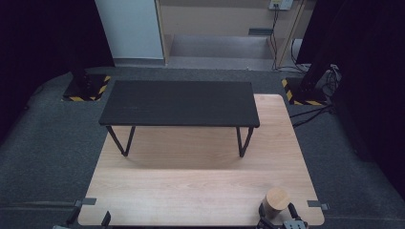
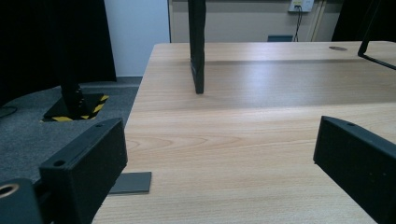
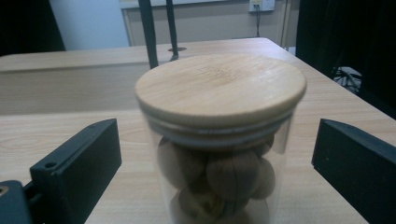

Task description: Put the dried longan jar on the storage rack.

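A clear glass jar (image 3: 219,172) with a round wooden lid (image 1: 277,199) stands near the wooden table's front right corner; it holds several brown walnut-like nuts. My right gripper (image 1: 278,213) is open, its two black jaws on either side of the jar with gaps to the glass. In the right gripper view the jar's lid (image 3: 220,88) sits between the spread jaws of the right gripper (image 3: 217,163). My left gripper (image 2: 219,158) is open over bare wood at the table's front left corner, where its jaw tips (image 1: 90,217) peek in, with nothing between them.
A low black shelf (image 1: 180,102) on thin black legs (image 1: 126,143) stands across the far half of the wooden table (image 1: 191,181). One of its legs (image 2: 197,46) rises ahead of the left gripper. Grey carpet surrounds the table; striped stand bases (image 1: 86,88) sit behind.
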